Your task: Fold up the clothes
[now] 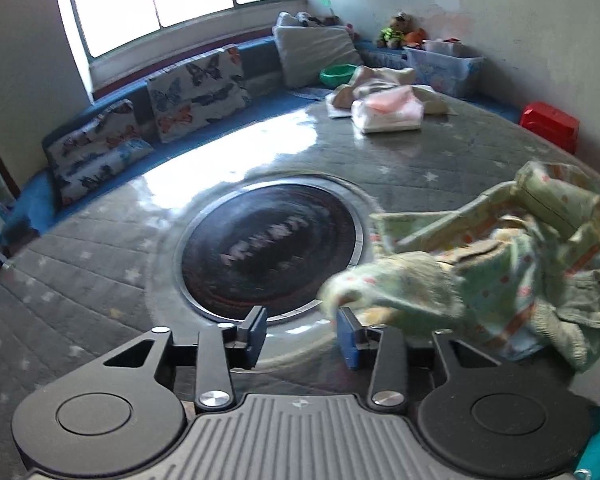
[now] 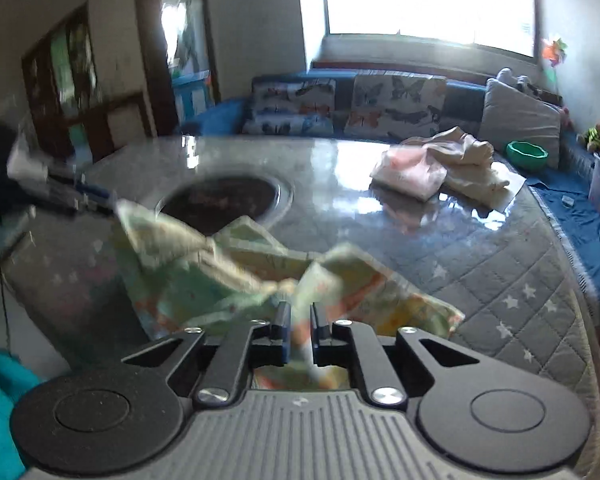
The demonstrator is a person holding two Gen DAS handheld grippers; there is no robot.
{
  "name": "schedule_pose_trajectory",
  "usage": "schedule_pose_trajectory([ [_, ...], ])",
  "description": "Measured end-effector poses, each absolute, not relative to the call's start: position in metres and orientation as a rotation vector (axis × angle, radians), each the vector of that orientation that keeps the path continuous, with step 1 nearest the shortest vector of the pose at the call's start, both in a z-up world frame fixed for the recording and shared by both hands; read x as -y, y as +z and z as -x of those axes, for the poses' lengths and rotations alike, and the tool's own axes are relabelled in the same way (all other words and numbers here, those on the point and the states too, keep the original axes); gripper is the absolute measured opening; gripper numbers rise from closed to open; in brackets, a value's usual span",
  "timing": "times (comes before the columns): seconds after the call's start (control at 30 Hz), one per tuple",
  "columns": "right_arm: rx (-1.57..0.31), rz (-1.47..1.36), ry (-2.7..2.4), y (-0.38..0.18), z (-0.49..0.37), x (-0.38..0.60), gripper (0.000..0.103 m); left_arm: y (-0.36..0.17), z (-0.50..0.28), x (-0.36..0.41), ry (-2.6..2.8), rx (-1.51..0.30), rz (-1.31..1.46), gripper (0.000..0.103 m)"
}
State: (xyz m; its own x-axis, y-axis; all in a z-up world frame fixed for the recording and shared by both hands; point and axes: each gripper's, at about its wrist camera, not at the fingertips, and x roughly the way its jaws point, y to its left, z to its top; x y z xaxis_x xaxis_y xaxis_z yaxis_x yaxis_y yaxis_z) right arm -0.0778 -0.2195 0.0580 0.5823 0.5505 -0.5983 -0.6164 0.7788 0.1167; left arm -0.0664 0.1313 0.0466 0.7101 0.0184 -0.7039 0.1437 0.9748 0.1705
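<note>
A light green printed garment (image 1: pixel 500 264) hangs bunched above the grey quilted table (image 1: pixel 100 280), at the right of the left wrist view. My left gripper (image 1: pixel 302 338) is open and empty; a blurred end of the cloth hangs just by its right fingertip. In the right wrist view my right gripper (image 2: pixel 300 332) is shut on a fold of the same garment (image 2: pixel 204 276), which spreads out ahead and to the left, blurred by motion.
A round dark inset (image 1: pixel 270 246) sits in the table's middle. A pile of pink and cream clothes (image 1: pixel 384 106) lies at the far side. A blue bench with butterfly cushions (image 1: pixel 196 92), a green bowl (image 1: pixel 338 74) and a plastic bin (image 1: pixel 444 66) lie beyond.
</note>
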Motion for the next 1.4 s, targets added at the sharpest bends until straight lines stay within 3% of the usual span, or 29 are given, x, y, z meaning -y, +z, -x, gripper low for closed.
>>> schedule_pose_trajectory([
  [0.23,-0.601,-0.030,0.540,0.071,0.030,0.250,0.021,0.057,0.041,-0.128,-0.077,-0.745,-0.215,0.042],
  [0.4,-0.697,-0.052,0.433,0.035,-0.018,0.258,0.022,0.045,0.000,-0.102,-0.152,-0.763,-0.219,0.042],
  [0.67,-0.797,-0.065,0.406,-0.004,-0.054,0.260,0.040,0.011,-0.071,-0.070,-0.224,-0.839,-0.210,0.043],
  [0.9,-0.869,-0.109,0.379,-0.026,-0.070,0.266,0.045,-0.021,-0.108,-0.068,-0.251,-0.933,-0.162,0.045],
  [1.07,-0.909,-0.130,0.404,-0.034,-0.070,0.266,0.042,-0.030,-0.112,-0.064,-0.294,-0.953,-0.168,0.043],
  [1.1,-0.913,-0.129,0.406,-0.035,-0.070,0.265,0.039,-0.031,-0.112,-0.063,-0.304,-0.954,-0.168,0.038],
  [1.13,-0.918,-0.133,0.408,-0.036,-0.071,0.265,0.030,-0.031,-0.111,-0.061,-0.313,-0.951,-0.170,0.027],
  [1.23,-0.919,-0.142,0.415,-0.038,-0.071,0.263,0.012,-0.030,-0.109,-0.057,-0.339,-0.940,-0.179,0.012],
  [1.4,-0.823,-0.144,0.435,-0.020,-0.061,0.261,0.010,-0.014,-0.102,-0.060,-0.355,-0.874,-0.120,0.008],
])
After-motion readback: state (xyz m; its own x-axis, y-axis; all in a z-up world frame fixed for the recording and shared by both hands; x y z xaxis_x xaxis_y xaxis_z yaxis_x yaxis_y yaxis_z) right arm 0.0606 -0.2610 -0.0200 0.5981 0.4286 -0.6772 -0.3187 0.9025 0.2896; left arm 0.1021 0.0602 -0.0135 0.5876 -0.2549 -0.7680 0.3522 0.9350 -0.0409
